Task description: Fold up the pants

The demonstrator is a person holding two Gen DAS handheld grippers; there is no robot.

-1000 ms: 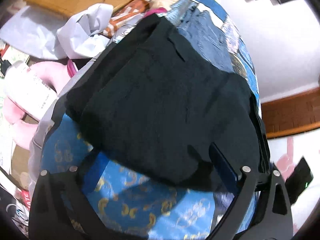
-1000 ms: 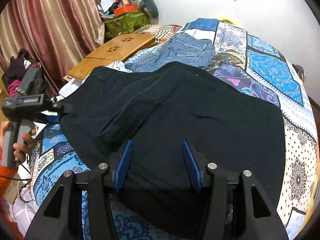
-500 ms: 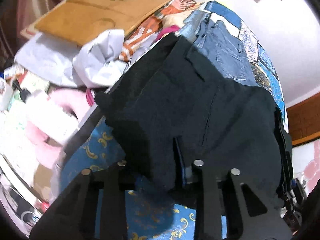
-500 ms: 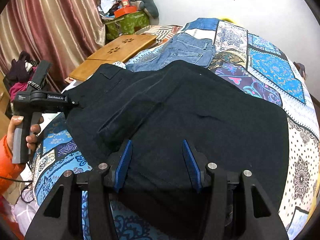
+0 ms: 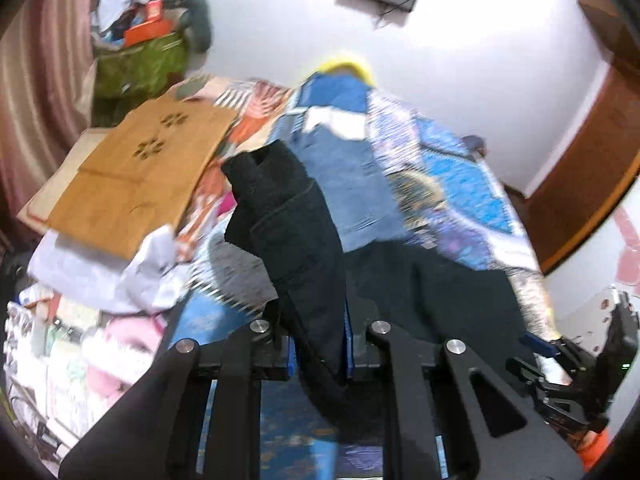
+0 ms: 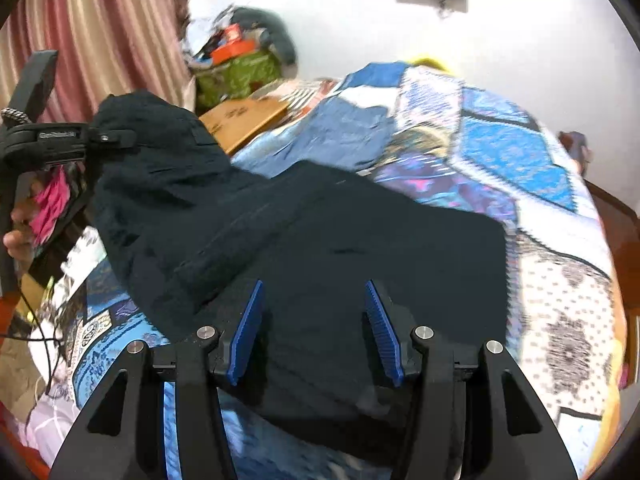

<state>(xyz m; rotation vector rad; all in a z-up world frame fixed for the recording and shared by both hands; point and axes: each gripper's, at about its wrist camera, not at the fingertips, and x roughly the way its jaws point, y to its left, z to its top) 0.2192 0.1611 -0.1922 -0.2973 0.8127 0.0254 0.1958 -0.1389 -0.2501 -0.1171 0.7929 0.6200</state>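
Pants (image 6: 304,240), black and heavy-woven, lie across a patchwork quilt (image 6: 520,152), one end raised at the left. The left gripper (image 5: 320,344) is closing, a thick bunch of that end pinched between its pads. The right gripper (image 6: 316,328) stands half-open over the flat end, gripping nothing. I judge the fold runs left to right.

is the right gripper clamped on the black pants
No, the right gripper has its jaws standing apart above the black pants, pressing on nothing.
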